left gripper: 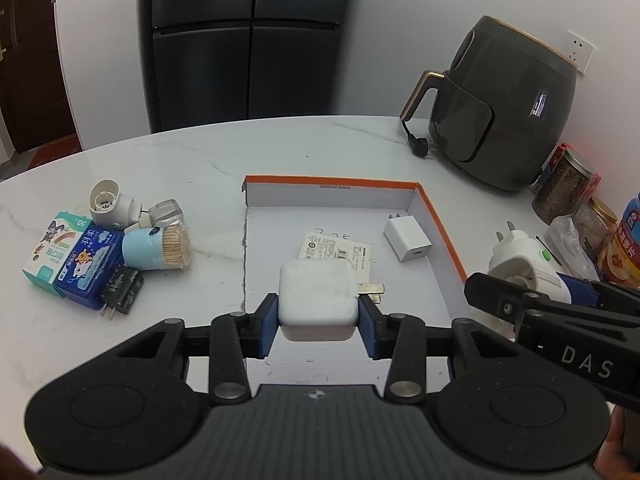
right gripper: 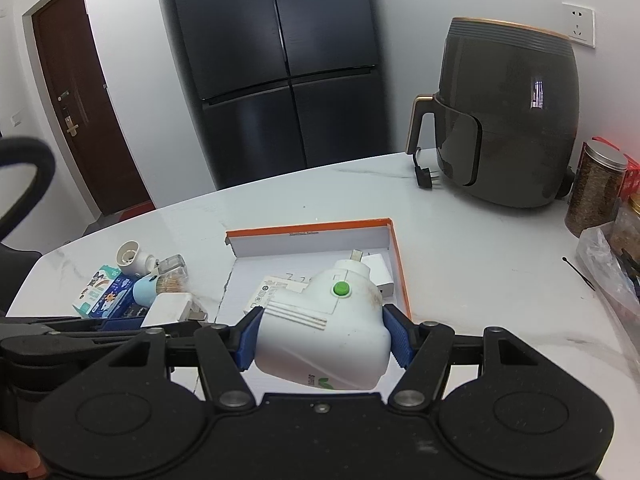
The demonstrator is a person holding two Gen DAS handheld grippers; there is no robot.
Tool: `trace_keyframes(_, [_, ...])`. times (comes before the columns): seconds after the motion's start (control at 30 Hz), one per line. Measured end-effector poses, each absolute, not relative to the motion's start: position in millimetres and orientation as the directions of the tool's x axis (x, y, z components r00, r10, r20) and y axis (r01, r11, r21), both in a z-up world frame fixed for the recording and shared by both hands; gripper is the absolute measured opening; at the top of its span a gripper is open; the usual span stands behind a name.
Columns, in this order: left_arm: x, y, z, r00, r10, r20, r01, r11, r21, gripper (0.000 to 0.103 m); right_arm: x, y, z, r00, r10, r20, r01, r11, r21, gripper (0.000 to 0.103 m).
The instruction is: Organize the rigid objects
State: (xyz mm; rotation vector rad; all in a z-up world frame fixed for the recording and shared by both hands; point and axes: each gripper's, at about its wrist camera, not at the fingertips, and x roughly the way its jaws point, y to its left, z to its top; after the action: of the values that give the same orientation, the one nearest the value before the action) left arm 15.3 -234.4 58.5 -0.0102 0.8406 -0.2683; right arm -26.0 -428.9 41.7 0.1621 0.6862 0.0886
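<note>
Beyond both grippers, against the far wall: black fridge (right gripper: 276,64). Ahead and right of the right gripper: grey air fryer (right gripper: 508,120) on the white table (right gripper: 460,264), its plug (right gripper: 426,178) lying on the tabletop just left of it. Further right, at the table edge: jars (right gripper: 596,188).

Directly ahead of both grippers: open tray (left gripper: 440,216) with orange rim, flat on the table. Inside it, a label (left gripper: 336,249) and a small white charger (left gripper: 408,240) near the far right corner.

Left gripper (left gripper: 319,316): pinched on a square white adapter (left gripper: 318,300), blue pads (left gripper: 269,322) pressing its two sides, prongs pointing right. Adapter held above the near part of the tray floor, clear of it by its shadow.

Right gripper (right gripper: 324,336): clamped on a white plug-in unit (right gripper: 320,336) with a green button (right gripper: 341,289), pads on both flanks, prongs pointing away from the gripper. Unit held over the tray's near right area; contact with the tray floor cannot be told.

Left of the left gripper, outside the tray, in one cluster on the table: two boxes (left gripper: 70,258), a toothpick holder (left gripper: 158,250) lying on its side, a white socket adapter (left gripper: 110,204), a clear cube (left gripper: 170,216), a black plug (left gripper: 120,290). All touching or just beside one another.
</note>
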Motion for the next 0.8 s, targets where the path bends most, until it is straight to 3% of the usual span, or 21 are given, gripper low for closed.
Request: trace_keyframes(0.8, [38.0, -246.7, 65.2, 0.647, -0.245, -0.722, 0.256, 0.962, -0.097, 0.042, 0.8, -438.8, 43.8, 0.775, 0.122, -0.619, -0.022, 0.986, 0.166, 0.076])
